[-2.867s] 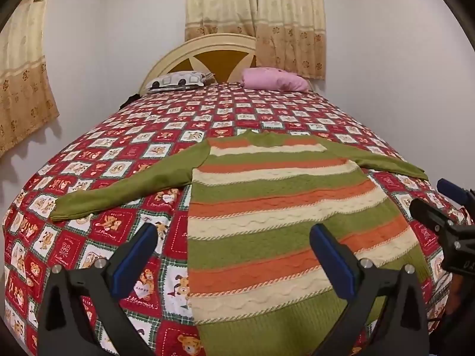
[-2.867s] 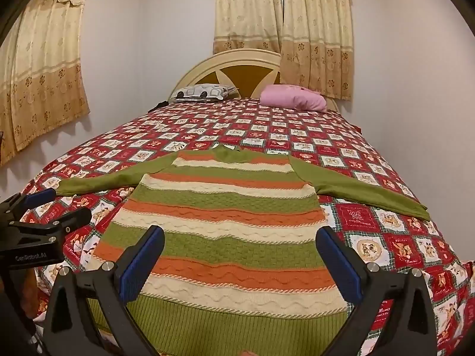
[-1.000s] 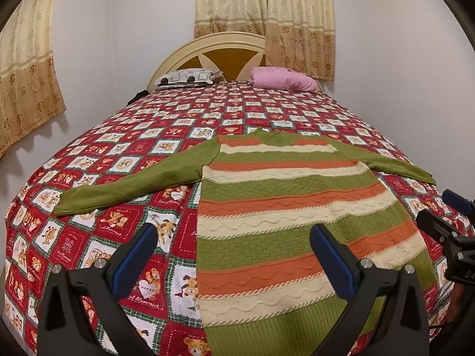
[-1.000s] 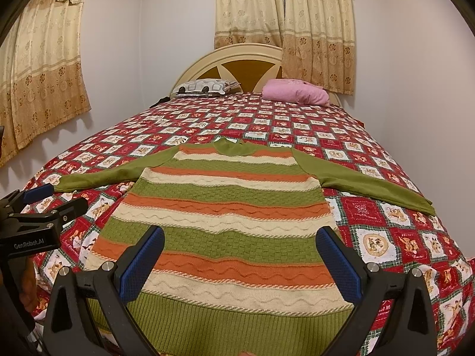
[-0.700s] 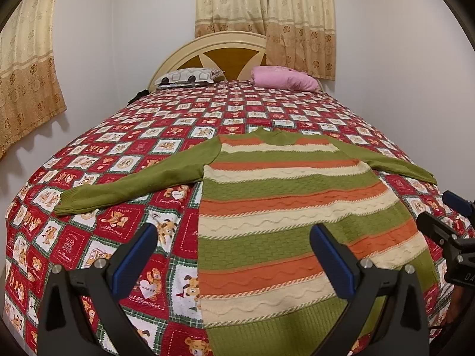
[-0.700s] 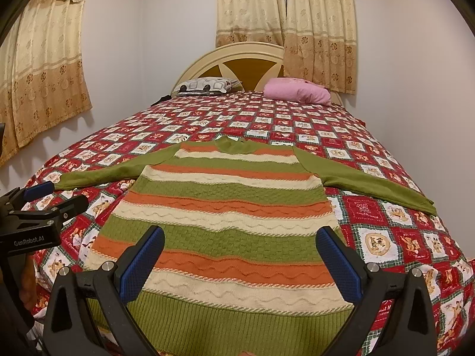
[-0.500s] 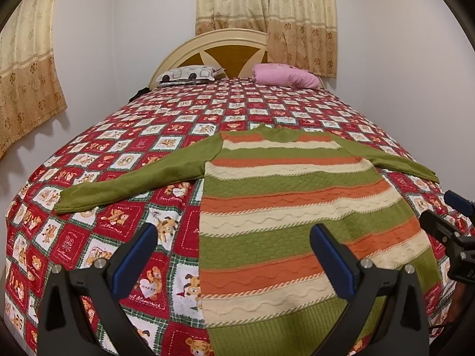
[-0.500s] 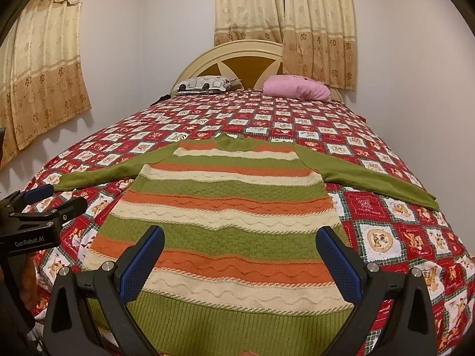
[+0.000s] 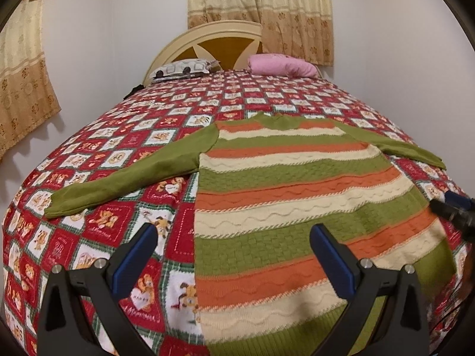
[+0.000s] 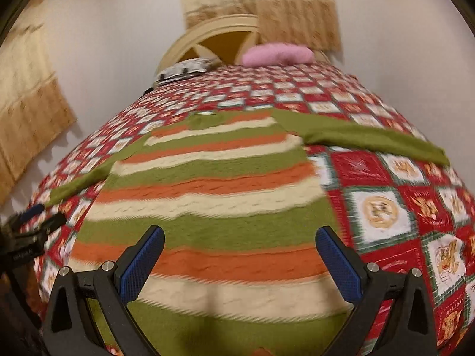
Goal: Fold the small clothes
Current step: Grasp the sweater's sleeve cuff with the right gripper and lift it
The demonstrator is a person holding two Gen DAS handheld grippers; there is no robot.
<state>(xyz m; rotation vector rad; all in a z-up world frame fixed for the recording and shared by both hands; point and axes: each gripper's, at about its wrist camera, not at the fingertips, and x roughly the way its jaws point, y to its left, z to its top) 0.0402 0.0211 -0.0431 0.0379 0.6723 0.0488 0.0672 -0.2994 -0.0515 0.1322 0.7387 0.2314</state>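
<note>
Your left gripper [image 9: 234, 255] and right gripper [image 10: 240, 255] both hung with jaws apart, holding nothing, above the hem of the striped sweater [image 9: 282, 201], which lay flat on the bed [image 9: 118, 148].

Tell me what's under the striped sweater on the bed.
The sweater lies flat on a red patchwork bedspread with teddy-bear squares. The squares directly beneath it are covered and cannot be seen.

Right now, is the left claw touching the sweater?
Cannot tell. In the left wrist view the open left claw frames the sweater, holding nothing, but no gap or contact shows plainly.
</note>
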